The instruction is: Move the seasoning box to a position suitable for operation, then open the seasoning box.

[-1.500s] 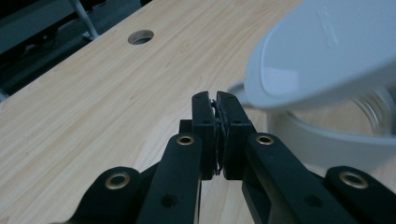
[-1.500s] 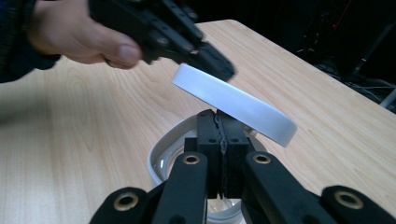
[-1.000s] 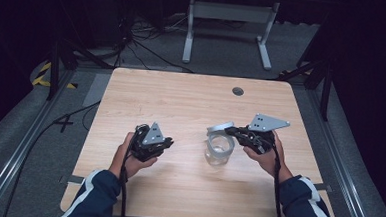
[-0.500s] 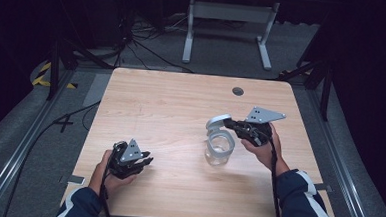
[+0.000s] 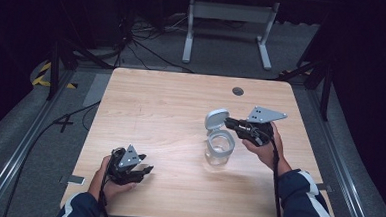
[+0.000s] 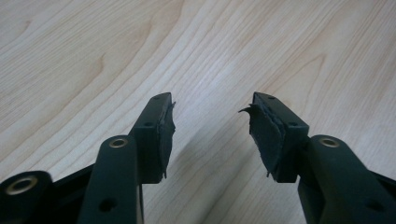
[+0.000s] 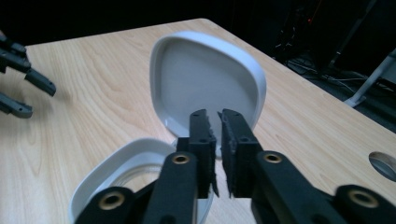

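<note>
High view: clear jar [image 5: 219, 149] right of table [image 5: 171, 102] centre, its grey lid [image 5: 216, 119] flipped up; my right gripper [image 5: 231, 124] at lid.

Left gripper view: my left gripper [image 6: 210, 126] just opening, empty.

Right gripper view: jaws narrow, loosening, near lid [image 7: 205, 79] edge.

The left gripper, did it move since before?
Yes. The left gripper has come toward the table's near edge and away from the jar; its fingers have just been opening, nothing between them.

Grey lid [image 5: 216, 119], pale woodgrain table [image 5: 171, 102]
</note>
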The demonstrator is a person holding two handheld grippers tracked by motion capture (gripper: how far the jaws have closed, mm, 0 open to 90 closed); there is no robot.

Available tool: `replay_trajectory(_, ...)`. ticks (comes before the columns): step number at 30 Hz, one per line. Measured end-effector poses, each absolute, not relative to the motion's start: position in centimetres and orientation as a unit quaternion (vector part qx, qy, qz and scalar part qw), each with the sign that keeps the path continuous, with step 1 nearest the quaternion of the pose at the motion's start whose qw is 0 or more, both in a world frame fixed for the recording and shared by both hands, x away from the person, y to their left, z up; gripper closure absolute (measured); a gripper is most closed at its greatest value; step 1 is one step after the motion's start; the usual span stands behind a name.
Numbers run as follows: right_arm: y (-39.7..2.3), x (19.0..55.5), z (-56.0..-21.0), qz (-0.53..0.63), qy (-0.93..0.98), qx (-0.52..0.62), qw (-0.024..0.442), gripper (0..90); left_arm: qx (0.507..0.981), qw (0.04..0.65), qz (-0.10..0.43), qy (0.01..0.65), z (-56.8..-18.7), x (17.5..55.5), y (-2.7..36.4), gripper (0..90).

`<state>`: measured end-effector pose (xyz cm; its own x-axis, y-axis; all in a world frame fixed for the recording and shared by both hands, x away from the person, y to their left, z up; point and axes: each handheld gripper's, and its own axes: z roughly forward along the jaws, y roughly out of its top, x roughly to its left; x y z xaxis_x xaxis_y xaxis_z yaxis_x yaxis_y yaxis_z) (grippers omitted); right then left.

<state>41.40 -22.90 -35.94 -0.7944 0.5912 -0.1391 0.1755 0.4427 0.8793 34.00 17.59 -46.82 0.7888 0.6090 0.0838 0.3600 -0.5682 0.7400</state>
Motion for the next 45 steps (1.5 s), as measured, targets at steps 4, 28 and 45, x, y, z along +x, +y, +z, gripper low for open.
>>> replay_trajectory(4,-23.6,40.8,-35.9,0.459,0.83,0.226,0.223,73.2,0.873,0.362,0.161,0.283,-47.5,34.1,17.7,42.8)
replay_trajectory(28,-27.8,36.6,-37.1,0.378,0.861,0.227,0.253,40.6,0.866,0.371,0.127,0.31,-48.0,35.0,18.2,19.4)
replay_trajectory(45,-32.7,33.9,-41.3,0.324,0.878,0.256,0.243,34.8,0.865,0.37,0.127,0.314,-48.0,35.0,18.2,19.0)
